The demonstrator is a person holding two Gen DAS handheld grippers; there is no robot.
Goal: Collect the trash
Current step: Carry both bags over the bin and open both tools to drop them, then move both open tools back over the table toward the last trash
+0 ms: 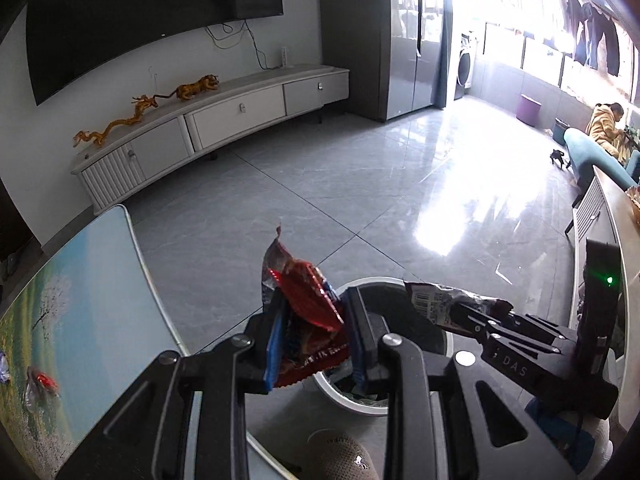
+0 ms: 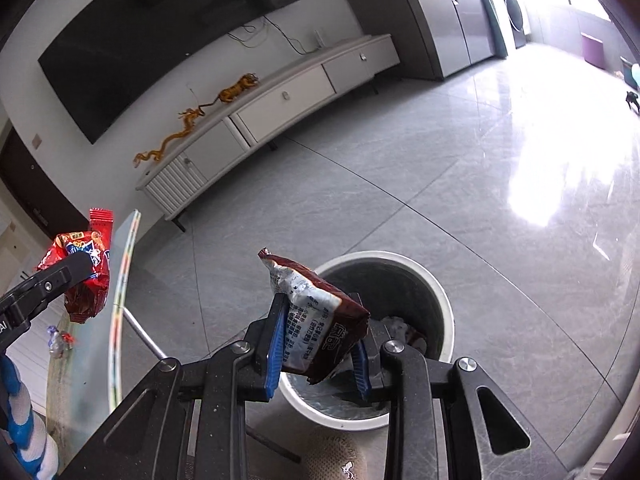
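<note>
My left gripper [image 1: 314,328] is shut on a red snack wrapper [image 1: 308,308] and holds it over the near rim of a round white trash bin [image 1: 384,404] on the floor. My right gripper [image 2: 320,340] is shut on a brown and silver wrapper [image 2: 316,312] above the same bin [image 2: 444,308], which has trash inside. In the left wrist view the right gripper [image 1: 472,312] comes in from the right with its wrapper [image 1: 432,300]. In the right wrist view the left gripper [image 2: 76,268] is at far left with the red wrapper [image 2: 84,272].
A small table [image 1: 92,280] with a painted landscape top stands to the left, with a crumpled wrapper [image 1: 40,388] on it. A long white TV cabinet [image 1: 224,120] lines the far wall. A counter edge [image 1: 616,216] is at right. Grey tile floor lies between.
</note>
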